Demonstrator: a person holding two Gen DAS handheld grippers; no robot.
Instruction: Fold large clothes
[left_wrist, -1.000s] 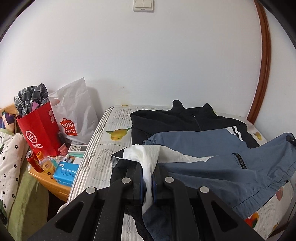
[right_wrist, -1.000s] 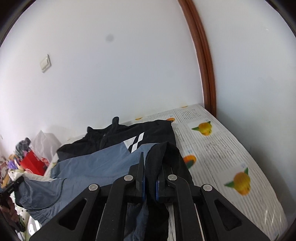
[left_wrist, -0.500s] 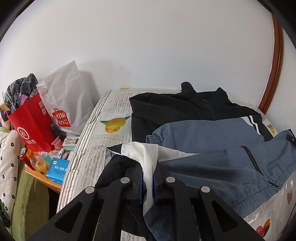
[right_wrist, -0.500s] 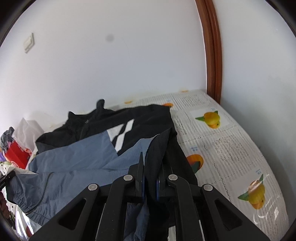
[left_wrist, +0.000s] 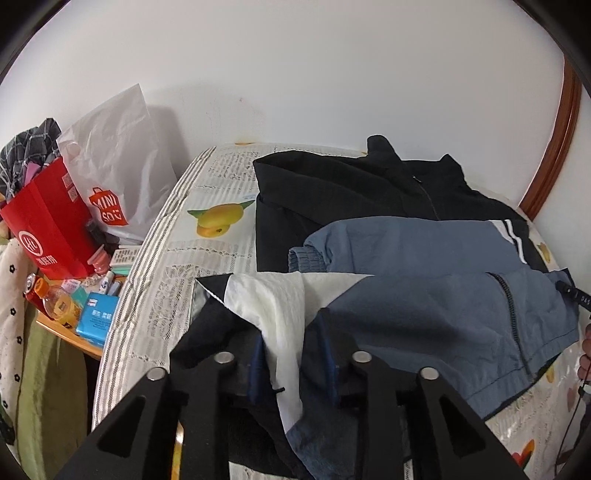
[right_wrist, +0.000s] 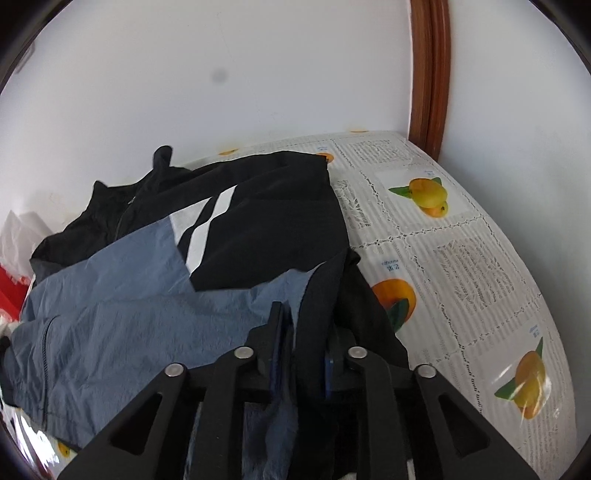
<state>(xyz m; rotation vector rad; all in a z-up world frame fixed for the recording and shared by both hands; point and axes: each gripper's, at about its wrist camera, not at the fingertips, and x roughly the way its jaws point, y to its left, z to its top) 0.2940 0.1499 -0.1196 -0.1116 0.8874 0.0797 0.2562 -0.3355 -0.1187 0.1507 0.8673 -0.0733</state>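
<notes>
Now I am seeing one jacket, black, blue and white, lying on the bed. I am holding two grippers: the left gripper and the right gripper have just been opening, narrow gaps now, with loose cloth between the pads. The jacket's near hem is hidden under them. One white wall is standing behind, and two bags beside.

White wall, brown wooden door frame, fruit-print table cover
</notes>
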